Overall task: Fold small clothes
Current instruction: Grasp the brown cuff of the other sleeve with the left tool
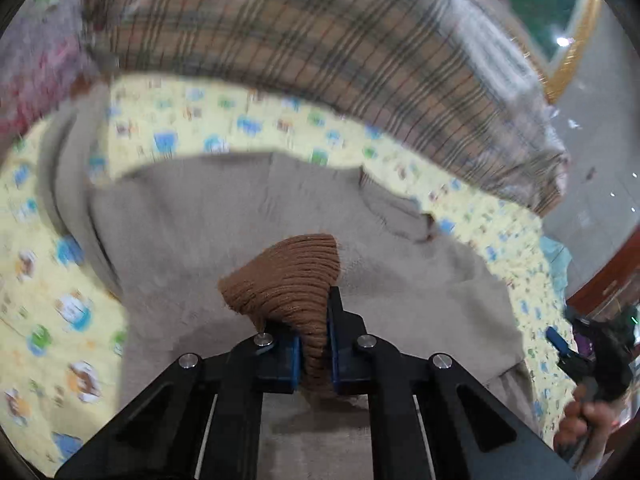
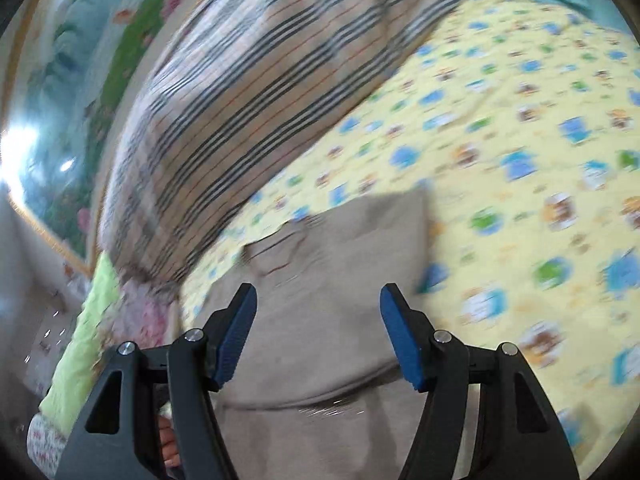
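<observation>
Your left tongs [image 1: 314, 344] are clamped on a brown ribbed cuff [image 1: 288, 276], bunched up between the pads. The beige sweater [image 1: 248, 216] lies spread just ahead of them on the yellow printed sheet [image 1: 60, 280]. Your right tongs [image 2: 318, 334] stand apart, empty, hovering over the sweater's near edge. A plaid blanket [image 1: 304, 48] sits beyond both. Risk: the grip takes only the cuff's edge, so a quick pull may slip it free, or drag the body and wrinkle the fold.

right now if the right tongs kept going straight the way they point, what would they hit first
Most likely the beige garment lying on the yellow patterned sheet. The open right tongs point down at it with nothing between, though blur makes depth uncertain.
</observation>
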`<state>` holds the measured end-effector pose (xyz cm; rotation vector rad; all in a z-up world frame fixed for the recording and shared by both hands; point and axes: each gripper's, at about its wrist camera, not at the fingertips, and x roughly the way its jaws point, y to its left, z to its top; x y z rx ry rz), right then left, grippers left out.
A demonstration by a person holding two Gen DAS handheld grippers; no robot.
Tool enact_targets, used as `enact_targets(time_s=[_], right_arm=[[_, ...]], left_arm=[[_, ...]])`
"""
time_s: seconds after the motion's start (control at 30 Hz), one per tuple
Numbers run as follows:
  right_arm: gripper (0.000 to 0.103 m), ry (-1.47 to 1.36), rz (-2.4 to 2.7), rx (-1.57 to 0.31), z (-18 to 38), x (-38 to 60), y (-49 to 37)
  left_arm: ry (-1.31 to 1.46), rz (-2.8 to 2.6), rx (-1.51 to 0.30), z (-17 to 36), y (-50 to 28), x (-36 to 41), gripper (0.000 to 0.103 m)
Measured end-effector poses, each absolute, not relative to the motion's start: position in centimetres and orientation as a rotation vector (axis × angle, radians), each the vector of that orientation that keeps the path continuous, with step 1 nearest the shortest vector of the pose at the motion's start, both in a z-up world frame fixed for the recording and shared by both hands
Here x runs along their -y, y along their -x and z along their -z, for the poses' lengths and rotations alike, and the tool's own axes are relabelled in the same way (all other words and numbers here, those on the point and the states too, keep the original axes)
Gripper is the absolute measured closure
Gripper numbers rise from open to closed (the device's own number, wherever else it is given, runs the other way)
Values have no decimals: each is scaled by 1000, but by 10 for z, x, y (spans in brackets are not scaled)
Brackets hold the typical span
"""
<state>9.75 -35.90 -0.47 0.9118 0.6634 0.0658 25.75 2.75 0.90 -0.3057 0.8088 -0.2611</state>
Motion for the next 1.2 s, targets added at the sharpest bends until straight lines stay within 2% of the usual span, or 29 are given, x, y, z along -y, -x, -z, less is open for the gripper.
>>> enact_targets(time_s=[0.2, 0.4, 0.43, 0.47, 0.5, 0.7, 0.87, 1.0, 1.03, 1.17, 1.2], right_arm=[[38, -872, -3, -822, 35, 374, -145], [40, -762, -83, -932, 63, 336, -188], [70, -712, -81, -930, 62, 330, -192], [92, -689, -79, -933, 61, 330, -194], [93, -692, -77, -925, 58, 334, -193], [95, -620, 9, -797, 18, 373, -178], [95, -571, 36, -864, 44, 372, -185], [95, -588, 44, -885, 59, 369, -185], [94, -587, 48, -890, 60, 368, -184], [83, -568, 122, -876, 47, 364, -175], [77, -561, 139, -859, 42, 362, -170]], left_arm=[[307, 224, -889, 25, -256, -53, 94], [252, 226, -854, 23, -249, -50, 94], [246, 227, -853, 23, -250, -49, 94], [245, 234, -847, 20, -247, -48, 94], [243, 245, -840, 17, -246, -47, 94], [191, 338, -780, -6, -257, -12, 95], [173, 294, -853, 25, -275, -14, 94], [203, 272, -849, 26, -276, -33, 93], [207, 261, -844, 23, -275, -39, 88], [229, 196, -830, 18, -268, -70, 88], [237, 182, -827, 18, -265, -78, 88]])
